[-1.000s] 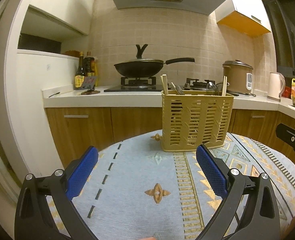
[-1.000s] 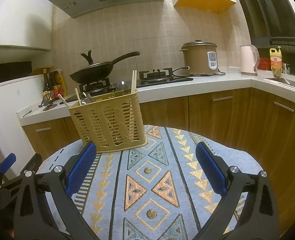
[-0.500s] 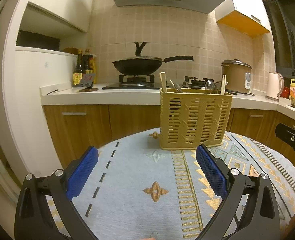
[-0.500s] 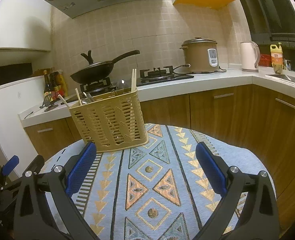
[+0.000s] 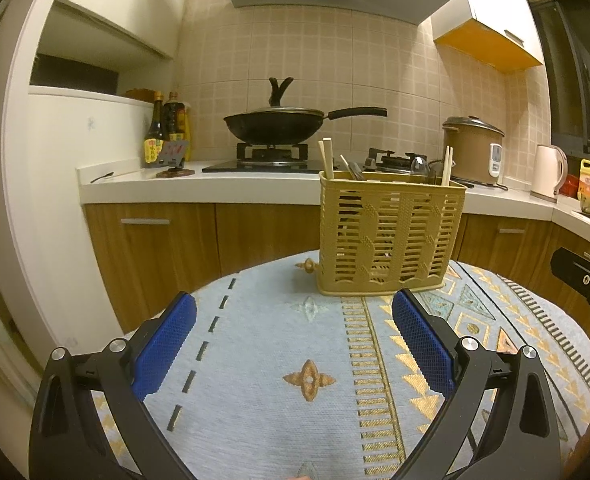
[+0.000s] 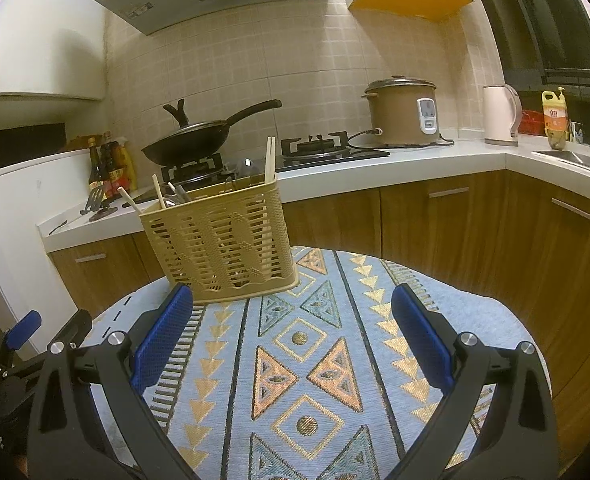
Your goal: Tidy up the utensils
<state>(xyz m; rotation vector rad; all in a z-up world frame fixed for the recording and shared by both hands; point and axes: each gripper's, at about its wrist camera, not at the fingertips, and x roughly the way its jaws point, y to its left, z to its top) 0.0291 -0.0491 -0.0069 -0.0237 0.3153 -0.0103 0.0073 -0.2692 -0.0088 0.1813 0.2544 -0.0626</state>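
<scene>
A tan slotted utensil basket (image 5: pixel 391 236) (image 6: pixel 223 244) stands upright on the far side of a round table covered by a patterned blue cloth (image 5: pixel 295 360) (image 6: pixel 303 360). Wooden chopsticks (image 5: pixel 326 159) (image 6: pixel 270 160) and some metal utensils poke out of its top. My left gripper (image 5: pixel 293 336) is open over the cloth, well short of the basket, nothing between its blue pads. My right gripper (image 6: pixel 293 336) is also open and empty, the basket just beyond its left finger. Part of the left gripper (image 6: pixel 23 330) shows at the lower left of the right wrist view.
Behind the table runs a white counter with wooden cabinets (image 5: pixel 167 240). On it are a black wok (image 5: pixel 279 124) on a gas stove, sauce bottles (image 5: pixel 167 132), a brown rice cooker (image 6: pixel 405 110), a kettle (image 6: pixel 501 114) and a sink at far right.
Both grippers have dropped lower and tilted up a little, so the basket and counter sit lower in view and the table looks flatter. Both stay open; the basket has not moved.
</scene>
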